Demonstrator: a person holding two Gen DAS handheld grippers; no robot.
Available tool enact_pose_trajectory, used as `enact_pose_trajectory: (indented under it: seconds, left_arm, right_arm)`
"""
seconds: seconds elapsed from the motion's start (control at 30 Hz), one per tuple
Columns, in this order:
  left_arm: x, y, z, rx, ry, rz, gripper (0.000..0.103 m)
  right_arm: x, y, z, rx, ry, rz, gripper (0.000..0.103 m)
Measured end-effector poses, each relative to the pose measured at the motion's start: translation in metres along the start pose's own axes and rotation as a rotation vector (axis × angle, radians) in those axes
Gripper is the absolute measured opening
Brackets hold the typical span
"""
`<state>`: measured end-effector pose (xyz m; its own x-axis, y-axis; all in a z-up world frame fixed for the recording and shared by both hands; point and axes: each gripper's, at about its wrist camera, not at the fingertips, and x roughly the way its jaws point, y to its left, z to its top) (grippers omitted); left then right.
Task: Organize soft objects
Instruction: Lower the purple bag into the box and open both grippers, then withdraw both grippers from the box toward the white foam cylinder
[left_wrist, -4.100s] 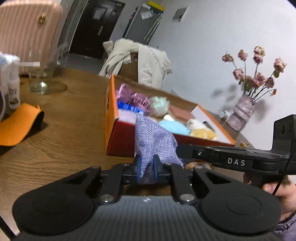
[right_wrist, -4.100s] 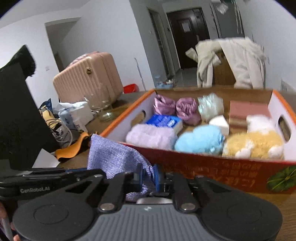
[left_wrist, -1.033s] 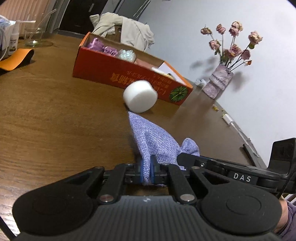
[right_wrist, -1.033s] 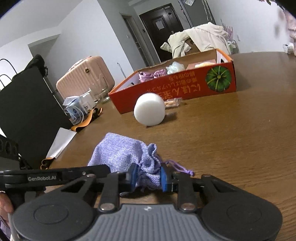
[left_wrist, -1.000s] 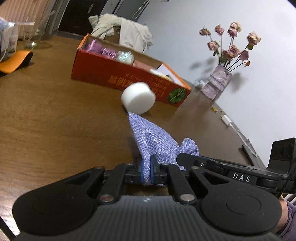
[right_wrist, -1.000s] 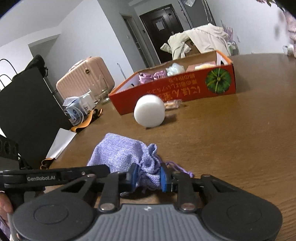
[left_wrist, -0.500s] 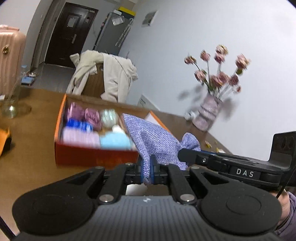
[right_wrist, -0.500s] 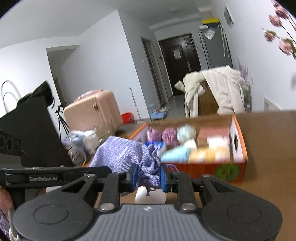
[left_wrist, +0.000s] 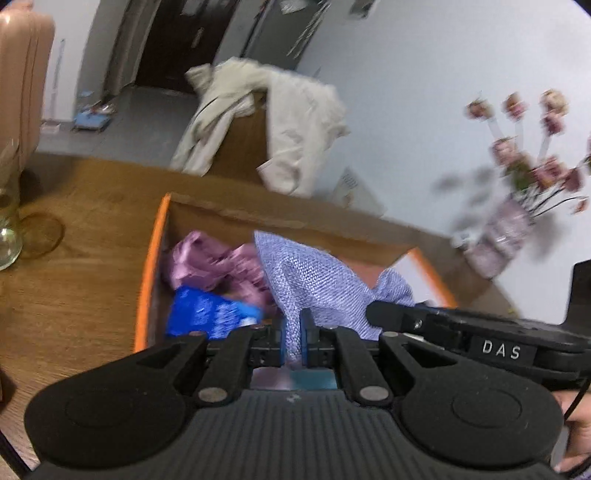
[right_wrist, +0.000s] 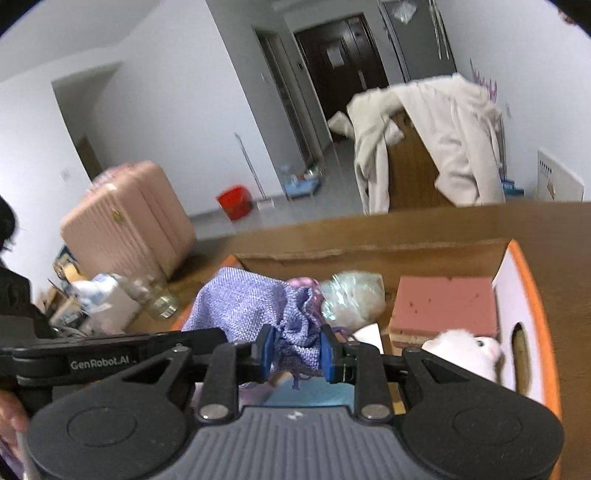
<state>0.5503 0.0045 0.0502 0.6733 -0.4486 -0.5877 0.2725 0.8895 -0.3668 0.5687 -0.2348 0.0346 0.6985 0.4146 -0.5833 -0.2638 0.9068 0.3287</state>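
Pouch: lilac woven pouch (left_wrist: 314, 280) — held over your orange box (right_wrist: 532, 295)
Left gripper (left_wrist: 291, 338): pinching its fabric
Right gripper (right_wrist: 297, 350): clamped on its gathered neck

Your pouch (left_wrist: 314, 280) is coarse-woven lilac cloth, matt. The box (right_wrist: 532, 295) is cardboard, raw brown inside with glossy orange edges. The table (left_wrist: 74, 288) is smooth wood. The sponge (right_wrist: 443, 304) looks porous; the bag (right_wrist: 351, 295) is shiny plastic.
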Motion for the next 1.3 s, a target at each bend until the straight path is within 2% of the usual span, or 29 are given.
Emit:
enact_pose_trajectory:
  seconds: [0.1, 0.17, 0.2, 0.27, 0.33, 0.4, 0.5, 0.57, 0.63, 0.73, 0.83, 0.97, 1.03, 1.13, 1.3]
  left_arm:
    - [0.017, 0.008, -0.005, -0.016, 0.042, 0.027, 0.013]
    - [0.018, 0.010, -0.009, -0.008, 0.030, 0.029, 0.025]
    - [0.016, 0.010, -0.010, 0.002, 0.022, 0.035, 0.037]
    - [0.011, 0.005, -0.012, 0.039, 0.005, 0.041, 0.039]
    - [0.001, -0.003, -0.014, 0.080, -0.022, 0.064, 0.044]
    - [-0.012, -0.011, -0.015, 0.102, -0.052, 0.071, 0.049]
    - [-0.037, -0.022, -0.018, 0.118, -0.090, 0.083, 0.051]
    - [-0.056, -0.031, -0.020, 0.131, -0.118, 0.094, 0.057]
    - [-0.081, -0.039, -0.024, 0.147, -0.150, 0.094, 0.070]
    - [-0.115, -0.053, -0.035, 0.172, -0.198, 0.103, 0.076]
    - [-0.148, -0.068, -0.050, 0.192, -0.244, 0.109, 0.086]
    - [-0.181, -0.081, -0.072, 0.203, -0.274, 0.119, 0.086]
    - [-0.196, -0.088, -0.086, 0.220, -0.295, 0.144, 0.091]
    - [-0.217, -0.093, -0.110, 0.224, -0.336, 0.179, 0.095]
    - [-0.253, -0.100, -0.158, 0.232, -0.391, 0.220, 0.098]
  right_arm:
    - [0.023, -0.001, -0.007, -0.014, 0.057, -0.092, 0.033]
    - [0.024, -0.003, -0.010, -0.013, 0.053, -0.097, 0.035]
    - [0.022, -0.004, -0.009, -0.012, 0.049, -0.094, 0.036]
    - [0.015, -0.004, -0.007, -0.012, 0.033, -0.100, 0.044]
    - [0.004, -0.003, -0.006, -0.019, 0.012, -0.108, 0.045]
    - [-0.014, 0.001, -0.006, -0.028, -0.011, -0.107, 0.049]
    - [-0.041, 0.006, -0.004, -0.055, -0.046, -0.116, 0.054]
    - [-0.067, 0.014, -0.006, -0.084, -0.076, -0.127, 0.056]
    - [-0.095, 0.021, -0.010, -0.109, -0.109, -0.130, 0.059]
    - [-0.135, 0.031, -0.019, -0.136, -0.162, -0.127, 0.070]
    - [-0.169, 0.041, -0.034, -0.163, -0.196, -0.125, 0.071]
    - [-0.208, 0.055, -0.064, -0.218, -0.225, -0.115, 0.076]
    - [-0.228, 0.063, -0.081, -0.232, -0.243, -0.130, 0.077]
    - [-0.255, 0.069, -0.105, -0.229, -0.276, -0.121, 0.084]
    - [-0.294, 0.078, -0.150, -0.228, -0.318, -0.123, 0.086]
